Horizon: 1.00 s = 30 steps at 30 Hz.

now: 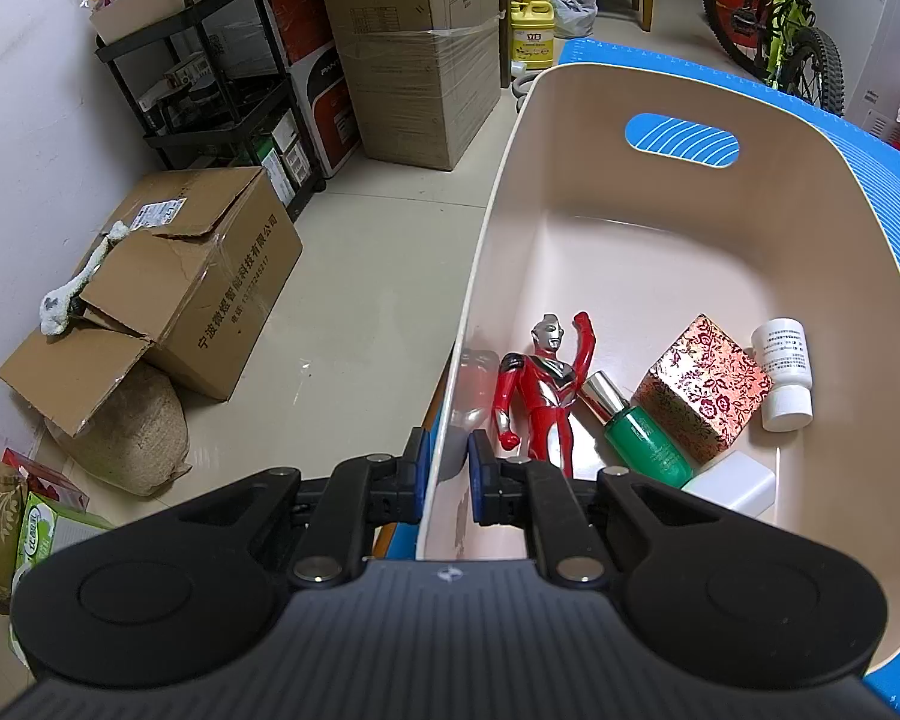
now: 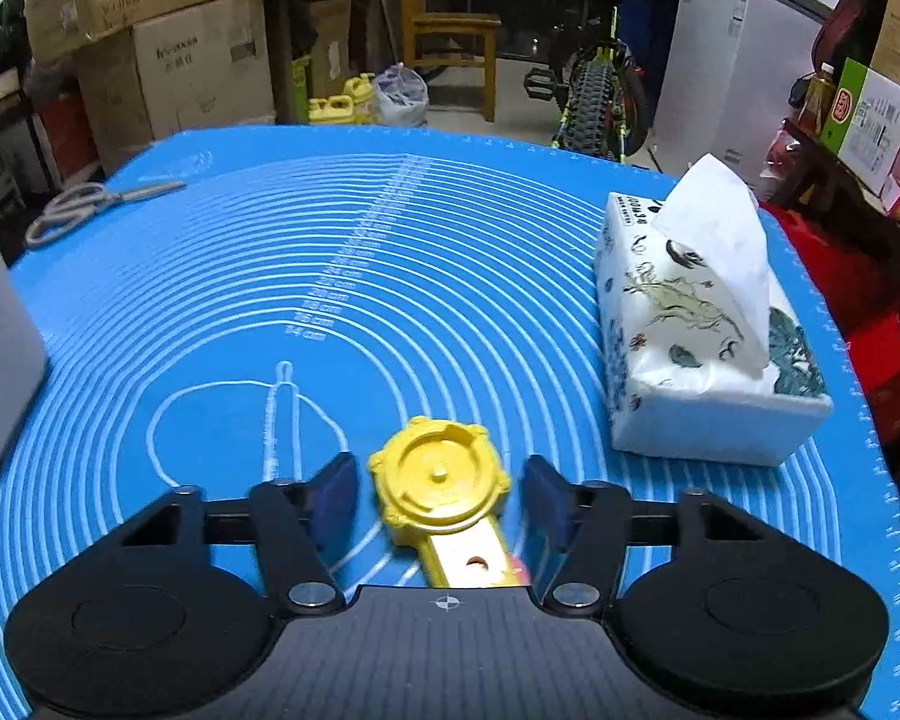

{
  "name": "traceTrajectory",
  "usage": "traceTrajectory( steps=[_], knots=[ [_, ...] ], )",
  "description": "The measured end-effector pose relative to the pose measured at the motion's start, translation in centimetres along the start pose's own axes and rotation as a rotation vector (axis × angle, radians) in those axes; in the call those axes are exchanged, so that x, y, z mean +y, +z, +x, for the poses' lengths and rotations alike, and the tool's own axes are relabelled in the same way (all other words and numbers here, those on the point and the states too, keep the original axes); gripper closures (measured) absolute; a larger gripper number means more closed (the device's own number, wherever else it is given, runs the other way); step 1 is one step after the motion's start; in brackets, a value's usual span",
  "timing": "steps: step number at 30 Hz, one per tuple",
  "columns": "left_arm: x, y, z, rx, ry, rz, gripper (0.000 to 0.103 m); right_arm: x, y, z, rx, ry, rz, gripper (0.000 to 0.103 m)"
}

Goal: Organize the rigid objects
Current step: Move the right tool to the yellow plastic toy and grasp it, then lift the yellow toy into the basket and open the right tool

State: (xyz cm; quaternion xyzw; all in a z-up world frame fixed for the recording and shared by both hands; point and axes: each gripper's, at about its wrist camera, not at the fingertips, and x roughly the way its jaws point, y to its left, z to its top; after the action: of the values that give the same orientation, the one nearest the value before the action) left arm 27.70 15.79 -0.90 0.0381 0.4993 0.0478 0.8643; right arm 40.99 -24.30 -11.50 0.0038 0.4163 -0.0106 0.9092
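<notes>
The left claw (image 1: 447, 468) is clamped on the near-left wall of the beige bin (image 1: 678, 228), one finger outside and one inside. In the bin, toward 5 o'clock, lie a red figure (image 1: 540, 387), a green bottle (image 1: 645, 435), a floral box (image 1: 702, 387) and a white bottle (image 1: 783, 372). The right claw (image 2: 439, 495) stands apart around a yellow toy (image 2: 441, 486) lying on the blue mat (image 2: 450, 276) covering the desk, its pads (image 2: 336, 489) clear of the toy. A tissue pack (image 2: 702, 348) sits at 2 o'clock, scissors (image 2: 90, 207) at 10.
</notes>
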Motion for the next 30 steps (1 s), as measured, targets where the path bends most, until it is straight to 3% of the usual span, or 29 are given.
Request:
traceTrajectory(
  steps=[2, 13, 21, 30],
  knots=[
    [0.1, 0.0, 0.0, -0.001, 0.002, 0.001, 0.087, 0.2, 0.0, -0.2, -0.004, 0.003, -0.005, 0.05],
    [0.0, 0.0, 0.0, 0.0, 0.0, -0.002, 0.087, 1.6, -0.9, -1.8, -0.051, -0.058, -0.029, 0.05],
    [0.0, 0.0, 0.0, 0.0, 0.002, -0.001, 0.087, 2.9, -0.5, -5.9, -0.159, -0.086, -0.049, 0.05],
    [0.0, 0.0, 0.0, -0.001, 0.002, -0.002, 0.087, 5.5, 0.8, -11.2, -0.309, 0.006, -0.044, 0.053]
  ],
)
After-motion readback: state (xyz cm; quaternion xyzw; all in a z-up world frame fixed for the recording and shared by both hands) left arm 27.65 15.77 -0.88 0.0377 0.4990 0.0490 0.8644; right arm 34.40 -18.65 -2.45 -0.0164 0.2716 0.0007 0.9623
